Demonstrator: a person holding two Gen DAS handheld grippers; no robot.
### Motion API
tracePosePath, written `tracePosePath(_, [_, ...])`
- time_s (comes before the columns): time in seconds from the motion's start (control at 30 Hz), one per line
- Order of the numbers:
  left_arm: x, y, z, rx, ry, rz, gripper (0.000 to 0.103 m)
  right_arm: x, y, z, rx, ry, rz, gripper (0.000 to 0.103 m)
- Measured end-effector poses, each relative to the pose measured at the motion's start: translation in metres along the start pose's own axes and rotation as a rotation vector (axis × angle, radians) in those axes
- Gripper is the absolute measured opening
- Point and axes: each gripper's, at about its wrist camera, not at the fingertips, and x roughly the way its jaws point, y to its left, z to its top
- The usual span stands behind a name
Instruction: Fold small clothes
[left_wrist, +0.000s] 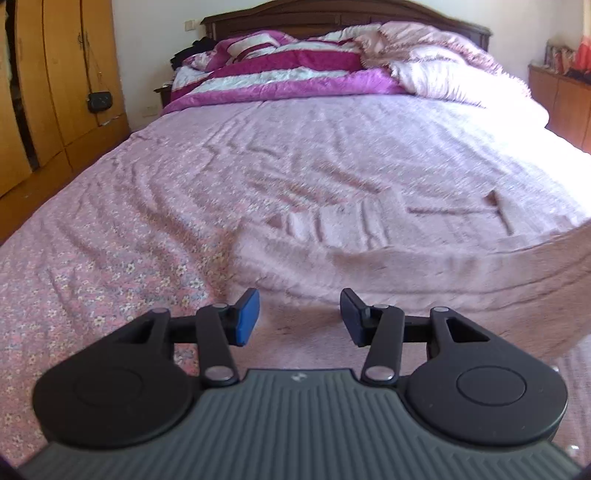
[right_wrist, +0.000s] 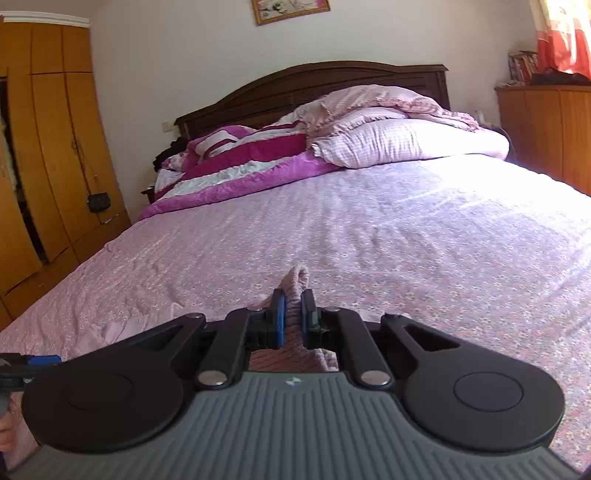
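A pink knitted garment (left_wrist: 388, 258) lies spread on the flowered bedsheet (left_wrist: 110, 240), and its right side lifts toward the picture's edge. My left gripper (left_wrist: 299, 317) hovers just over its near part, open, with nothing between the blue pads. My right gripper (right_wrist: 293, 317) is shut on a bunched fold of the same pink knit (right_wrist: 298, 282), which pokes up past the fingertips. More of the garment hangs under that gripper. In the right wrist view, the left gripper's blue pad (right_wrist: 43, 360) shows at the far left.
Rumpled purple and pink duvets (right_wrist: 332, 147) are heaped at the dark headboard (right_wrist: 314, 85). A wooden wardrobe (right_wrist: 55, 147) stands along the bed's left side and a low wooden cabinet (right_wrist: 546, 125) on the right. A hand (right_wrist: 5, 432) shows at the lower left.
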Motion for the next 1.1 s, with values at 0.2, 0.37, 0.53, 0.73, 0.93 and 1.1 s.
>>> tracePosePath(0.2, [0.009, 0.004, -0.007, -0.009, 0.007, 0.005, 0.052, 0.040, -0.016, -0.047, -0.059, 0.182, -0.147, 0.009])
tracePosePath(0.37, [0.010, 0.006, -0.006, -0.008, 0.014, 0.000, 0.052, 0.047, -0.014, -0.055, -0.077, 0.209, -0.172, 0.014])
tracePosePath(0.53, [0.010, 0.004, -0.007, -0.006, 0.013, 0.009, 0.052, 0.050, -0.023, -0.023, -0.048, 0.137, -0.154, 0.057])
tracePosePath(0.73, [0.011, 0.002, -0.008, 0.004, 0.010, 0.015, 0.052, 0.099, -0.057, -0.011, 0.034, 0.225, -0.175, 0.058])
tracePosePath(0.93, [0.011, 0.001, -0.009, 0.006, 0.004, 0.020, 0.052, 0.101, -0.070, -0.018, 0.093, 0.164, -0.146, 0.008])
tracePosePath(1.1, [0.014, -0.002, -0.010, 0.014, -0.001, 0.024, 0.052, 0.110, -0.076, -0.029, 0.061, 0.184, -0.221, 0.008])
